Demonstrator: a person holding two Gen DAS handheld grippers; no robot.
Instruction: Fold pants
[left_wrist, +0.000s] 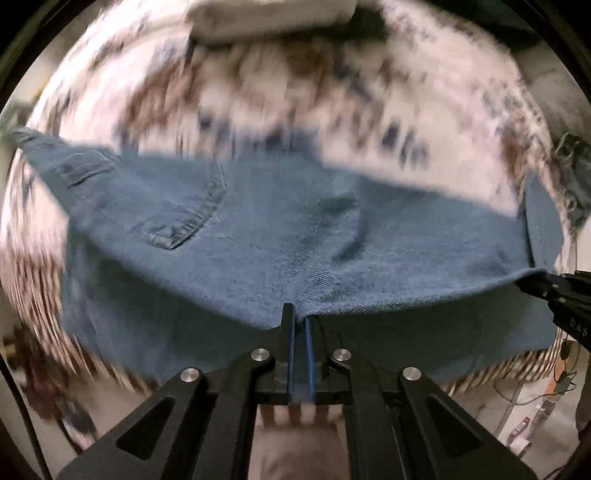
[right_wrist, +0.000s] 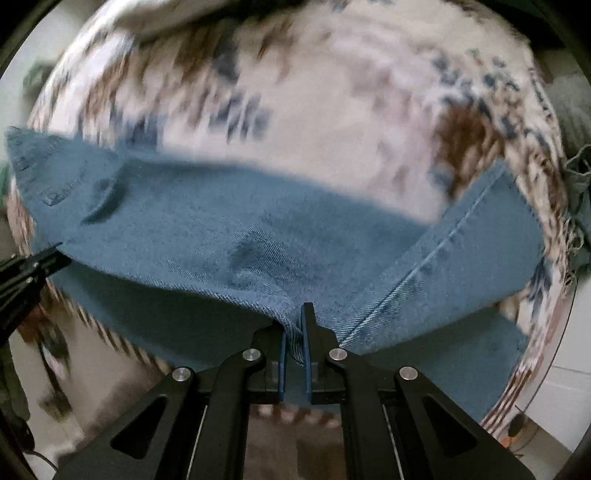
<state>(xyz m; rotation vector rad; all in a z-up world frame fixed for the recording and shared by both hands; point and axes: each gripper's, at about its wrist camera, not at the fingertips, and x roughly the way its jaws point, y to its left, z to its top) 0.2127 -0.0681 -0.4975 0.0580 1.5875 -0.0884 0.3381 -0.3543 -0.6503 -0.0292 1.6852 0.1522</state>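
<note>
Beneath everything lay a pale bedcover (left_wrist: 332, 92) blotched with brown and dark blue, badly smeared by motion blur in the left wrist view. Spread over it, the blue denim pants (left_wrist: 258, 236), back pocket toward the left side, near edge lifted. Pointed straight down from above: the left gripper (left_wrist: 300, 314), jaws closed tight, a thin fold of the pants' near edge pinched between the blue pads. At the right edge, the right gripper (left_wrist: 539, 286), reaching in sideways, tip clamped on the same hem further along.

Same blurred, patterned bedcover (right_wrist: 351, 92) behind in the right wrist view. Pants (right_wrist: 240, 229) stretched across the middle, a stitched leg seam running diagonally up to the right, frayed threads at the far right rim. Also aimed straight down: the right gripper (right_wrist: 295, 314), jaws nearly together, bunched denim squeezed between the pads. Far left, the left gripper (right_wrist: 55, 254), tip meeting the cloth's edge.
</note>
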